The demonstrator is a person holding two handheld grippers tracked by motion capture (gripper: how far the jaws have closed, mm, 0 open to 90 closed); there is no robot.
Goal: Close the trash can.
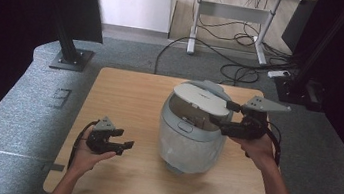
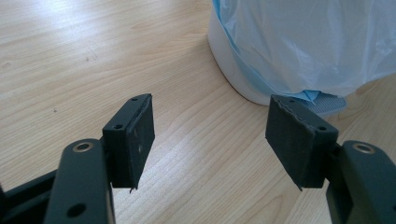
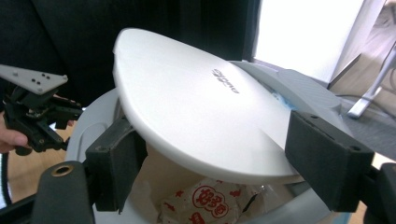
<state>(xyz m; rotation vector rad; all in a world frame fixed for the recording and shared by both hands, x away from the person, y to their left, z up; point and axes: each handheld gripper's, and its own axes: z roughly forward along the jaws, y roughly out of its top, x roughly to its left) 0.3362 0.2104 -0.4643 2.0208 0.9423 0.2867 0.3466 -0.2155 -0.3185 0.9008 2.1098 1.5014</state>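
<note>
A white lidded bin (image 1: 187,139), lined with a pale blue bag (image 2: 317,42), stands on the wooden table (image 1: 125,91), right of centre. Its grey lid (image 1: 200,96) is tilted up and partly open. My right gripper (image 1: 223,113) is at the bin's right rim. It is open, with the lid's (image 3: 196,107) raised edge between the wide-apart jaws. A red-and-white wrapper (image 3: 205,200) lies inside the bin. My left gripper (image 1: 121,141) is open and holds nothing. It rests low over the table to the left of the bin's base (image 2: 233,70).
Bare wood lies left of and in front of the bin. Beyond the table are grey carpet, a black stand base (image 1: 71,58), loose cables (image 1: 234,70), a power strip (image 1: 279,73) and a desk's legs (image 1: 194,24).
</note>
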